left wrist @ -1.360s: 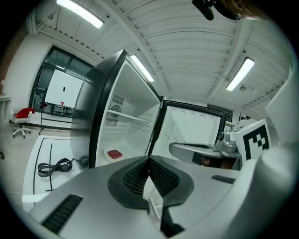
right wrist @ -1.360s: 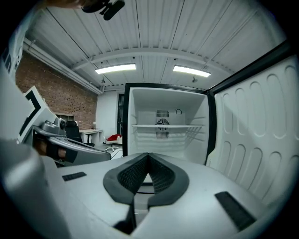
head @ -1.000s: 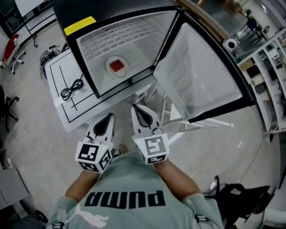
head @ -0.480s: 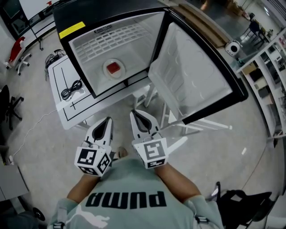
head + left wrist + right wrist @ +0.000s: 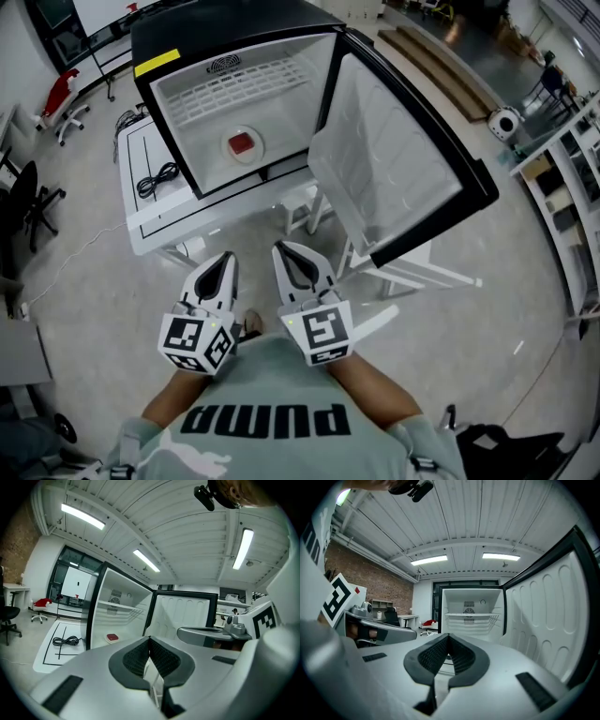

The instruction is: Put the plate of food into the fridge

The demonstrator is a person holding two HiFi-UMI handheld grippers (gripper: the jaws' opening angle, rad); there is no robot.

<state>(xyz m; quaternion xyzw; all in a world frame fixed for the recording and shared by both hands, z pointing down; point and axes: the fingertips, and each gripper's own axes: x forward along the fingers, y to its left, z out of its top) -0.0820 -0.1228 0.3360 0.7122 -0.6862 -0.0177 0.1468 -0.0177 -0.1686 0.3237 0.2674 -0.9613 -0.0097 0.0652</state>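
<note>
A white plate with red food (image 5: 241, 144) rests on the floor of the open fridge (image 5: 193, 97). It also shows in the left gripper view as a small plate (image 5: 112, 638). The fridge door (image 5: 394, 178) stands swung open to the right. My left gripper (image 5: 225, 259) and right gripper (image 5: 285, 249) hang side by side close to the person's chest, well short of the fridge. Both are shut with nothing between their fingers. In their own views the left gripper (image 5: 149, 639) and right gripper (image 5: 449, 637) show their pads meeting at the tips.
A white table (image 5: 141, 202) carrying a coiled black cable (image 5: 156, 179) stands left of the fridge. A white frame (image 5: 412, 272) sits under the open door. Shelving (image 5: 562, 178) lines the right side, and office chairs (image 5: 37, 202) stand at the left.
The fridge looks smaller and farther off than a second ago, as the person and both grippers have drawn back from it. The plate stays inside and both grippers stay shut.
</note>
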